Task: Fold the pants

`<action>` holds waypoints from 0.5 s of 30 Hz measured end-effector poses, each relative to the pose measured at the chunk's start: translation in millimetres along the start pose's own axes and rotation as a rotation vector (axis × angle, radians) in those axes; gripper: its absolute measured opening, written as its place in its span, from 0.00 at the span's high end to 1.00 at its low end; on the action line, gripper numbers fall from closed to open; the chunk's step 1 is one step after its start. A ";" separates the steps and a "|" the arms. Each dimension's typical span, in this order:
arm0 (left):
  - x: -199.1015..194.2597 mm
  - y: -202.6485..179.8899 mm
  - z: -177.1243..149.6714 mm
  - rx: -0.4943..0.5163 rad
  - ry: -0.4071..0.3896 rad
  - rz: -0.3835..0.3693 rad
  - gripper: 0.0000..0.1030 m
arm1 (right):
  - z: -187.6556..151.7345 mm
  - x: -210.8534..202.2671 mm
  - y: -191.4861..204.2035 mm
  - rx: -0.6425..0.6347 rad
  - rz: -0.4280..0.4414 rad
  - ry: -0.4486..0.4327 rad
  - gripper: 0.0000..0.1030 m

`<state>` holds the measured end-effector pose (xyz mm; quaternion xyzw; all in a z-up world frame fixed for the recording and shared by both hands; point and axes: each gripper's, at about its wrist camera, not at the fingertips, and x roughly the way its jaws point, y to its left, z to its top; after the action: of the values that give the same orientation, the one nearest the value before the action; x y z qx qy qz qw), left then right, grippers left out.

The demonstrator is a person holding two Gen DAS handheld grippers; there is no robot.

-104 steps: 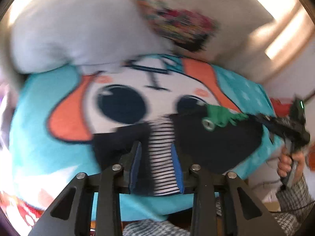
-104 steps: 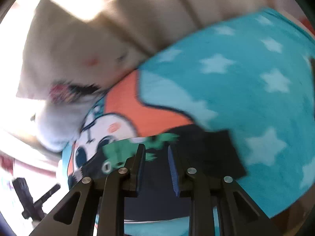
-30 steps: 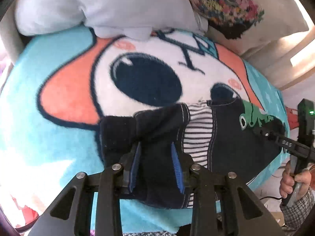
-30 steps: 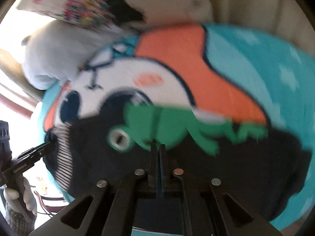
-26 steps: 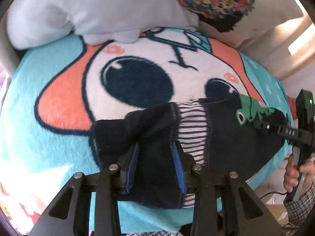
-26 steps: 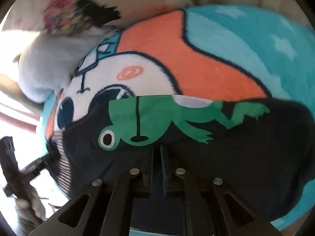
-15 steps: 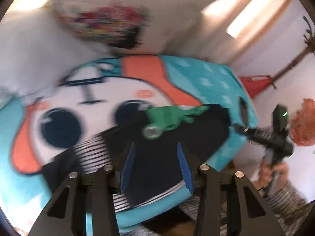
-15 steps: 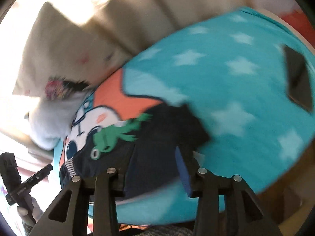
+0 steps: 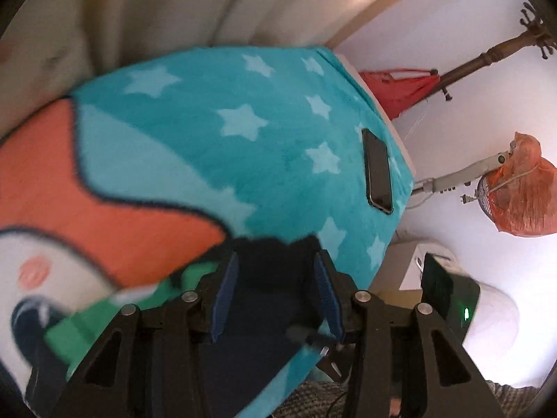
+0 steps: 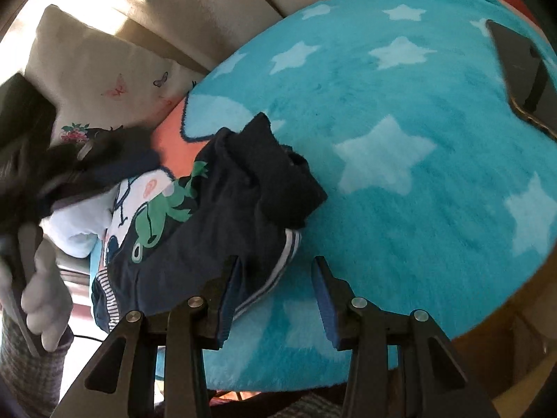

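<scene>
Two grippers in view, both with jaws apart and nothing clamped. Right gripper (image 10: 276,289) sits at the bottom centre of its frame; blue pads stand clear, and the striped hem of the pants (image 10: 216,216) reaches the left pad without being pinched. Pants, dark navy with a green frog print (image 10: 156,216), lie bunched and part-folded left of centre on the teal star blanket (image 10: 400,104), one cuff turned back on top. Left gripper (image 9: 275,296), seen from its own camera, hovers over the dark cloth (image 9: 264,317) at the bottom centre; cloth shows between the pads, which do not press on it. Black phone (image 9: 377,170) lies on the blanket, right of centre, well apart from the pants. Cream pillow (image 10: 90,80) at upper left. Left hand (image 10: 41,299), blurred, grips its handle at lower left.
</scene>
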<state>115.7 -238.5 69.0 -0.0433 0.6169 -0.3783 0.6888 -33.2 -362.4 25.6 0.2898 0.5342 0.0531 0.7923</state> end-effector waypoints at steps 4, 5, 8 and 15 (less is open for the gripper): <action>32.7 -5.3 19.5 0.041 0.068 0.005 0.57 | 9.1 8.2 1.1 -0.026 0.014 0.001 0.56; 40.2 -6.7 22.7 0.052 0.088 0.007 0.57 | 11.1 9.7 1.9 -0.033 0.018 -0.002 0.56; 56.4 -9.2 26.6 0.077 0.140 0.028 0.56 | 14.8 13.1 7.2 -0.052 0.017 -0.015 0.56; 59.9 -21.4 14.6 0.141 0.182 0.043 0.88 | 20.9 15.2 18.3 -0.068 0.011 -0.014 0.81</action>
<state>115.7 -294.1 34.7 0.0531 0.6496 -0.4085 0.6390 -4.2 -349.7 28.2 0.2659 0.5248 0.0734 0.8053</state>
